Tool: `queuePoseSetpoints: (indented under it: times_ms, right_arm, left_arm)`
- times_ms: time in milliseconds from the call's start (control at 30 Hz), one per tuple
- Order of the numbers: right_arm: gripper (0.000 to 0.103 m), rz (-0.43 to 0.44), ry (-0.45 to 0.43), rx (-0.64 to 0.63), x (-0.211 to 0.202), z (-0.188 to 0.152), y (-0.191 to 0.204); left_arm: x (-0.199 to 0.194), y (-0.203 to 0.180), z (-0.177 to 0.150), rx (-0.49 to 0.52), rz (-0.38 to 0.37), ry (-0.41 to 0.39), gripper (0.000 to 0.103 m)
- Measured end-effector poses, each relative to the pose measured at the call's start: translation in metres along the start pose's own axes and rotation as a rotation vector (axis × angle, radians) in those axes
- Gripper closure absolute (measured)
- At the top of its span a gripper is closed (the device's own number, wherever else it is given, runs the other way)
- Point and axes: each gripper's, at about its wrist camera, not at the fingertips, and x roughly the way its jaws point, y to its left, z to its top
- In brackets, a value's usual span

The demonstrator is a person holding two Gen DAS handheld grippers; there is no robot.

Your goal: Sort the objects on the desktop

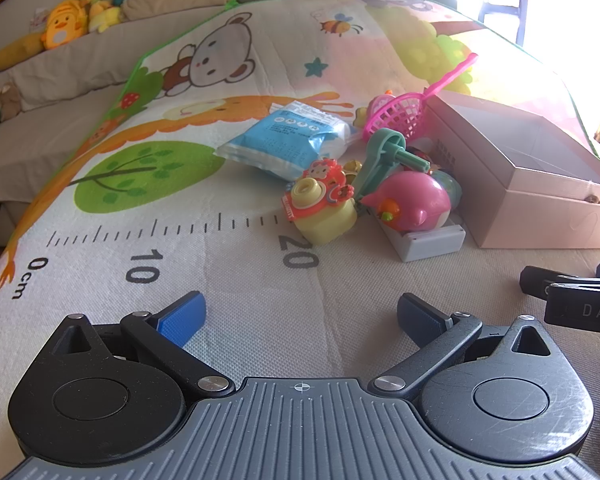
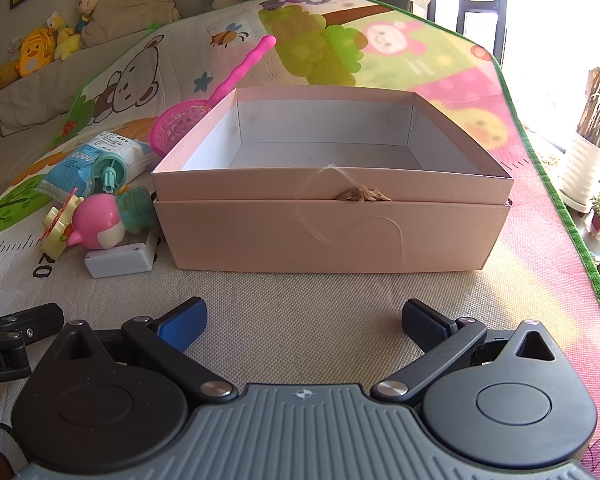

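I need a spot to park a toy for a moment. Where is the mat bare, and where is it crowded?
Bare: the mat between both open grippers and the pink box, and the ruler strip left of the yellow toy. The box interior is empty. Crowded: the pile by the box's left wall, around the pink bird.

Matt cardboard box (image 2: 332, 236), glossy plastic bird toy (image 1: 412, 200) (pink), woven mat (image 2: 300, 304)

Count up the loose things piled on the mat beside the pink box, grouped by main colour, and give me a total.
Pink: 2, the scoop net and the bird toy
Blue: 1, the tissue packet
Teal: 1, the crank toy
Yellow: 1, the toy camera
Grey: 1, the small case
Total: 6 clearly seen; smaller bits hidden underneath can't be counted. The pink box is empty.
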Motion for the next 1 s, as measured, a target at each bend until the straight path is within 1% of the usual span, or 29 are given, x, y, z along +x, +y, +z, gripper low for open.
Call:
queuePoseSetpoints:
  times_ms: [367, 533, 633, 733, 933, 1000]
  right_arm:
    - [0.0, 0.01, 0.008, 0.005, 0.001, 0.001, -0.003]
    - [0.0, 0.024, 0.072, -0.016, -0.007, 0.0, -0.003]
    - [0.0, 0.023, 0.106, -0.008, -0.011, 0.0, -0.003]
    - [0.0, 0.026, 0.119, -0.018, -0.013, -0.002, -0.001]
    - [0.0, 0.068, 0.101, -0.069, -0.017, -0.005, -0.001]
    - [0.0, 0.145, 0.113, -0.134, -0.019, -0.002, 0.006]
  left_arm:
    - [0.0, 0.0, 0.0, 0.0, 0.0, 0.0, 0.0]
    - [0.0, 0.0, 0.0, 0.001, -0.001, 0.001, 0.0]
    - [0.0, 0.0, 0.0, 0.002, 0.002, 0.002, 0.0]
    - [0.0, -0.001, 0.0, 0.004, 0.003, 0.005, 0.0]
    - [0.006, -0.001, 0.001, 0.021, -0.003, 0.024, 0.0]
    - [0.002, 0.007, 0.005, 0.058, -0.042, 0.04, 0.0]
